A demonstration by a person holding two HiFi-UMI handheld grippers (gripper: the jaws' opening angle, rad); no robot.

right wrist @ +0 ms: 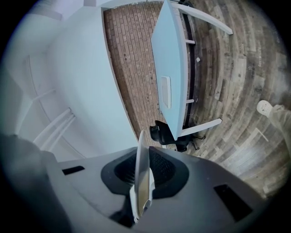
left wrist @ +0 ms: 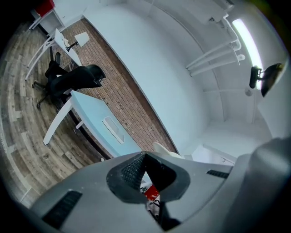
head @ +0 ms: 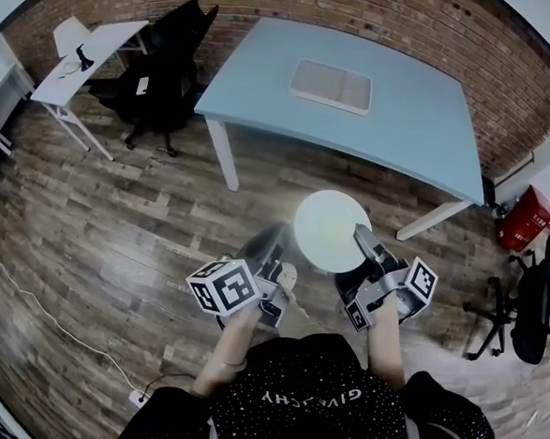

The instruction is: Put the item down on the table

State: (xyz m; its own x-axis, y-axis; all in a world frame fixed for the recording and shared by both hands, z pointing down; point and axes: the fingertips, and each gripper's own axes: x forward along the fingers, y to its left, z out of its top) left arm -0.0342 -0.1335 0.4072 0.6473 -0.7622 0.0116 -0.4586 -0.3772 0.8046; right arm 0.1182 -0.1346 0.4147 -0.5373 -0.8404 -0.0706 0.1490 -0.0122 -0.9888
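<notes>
A round white plate [head: 330,231] hangs flat above the wooden floor, short of the light blue table [head: 409,120]. My right gripper [head: 364,243] is shut on the plate's near right rim. In the right gripper view the plate [right wrist: 141,177] stands edge-on between the two dark pads, and the table [right wrist: 172,54] lies ahead. My left gripper [head: 270,256] is beside the plate's left edge, blurred, with nothing seen in it. In the left gripper view its tips [left wrist: 144,157] meet, and a pale rim [left wrist: 166,150] shows just past them.
A flat grey tray [head: 331,86] lies on the blue table. A black office chair [head: 161,67] and a small white desk [head: 90,53] stand at the far left. A red box [head: 524,217] and another chair [head: 535,308] are at the right.
</notes>
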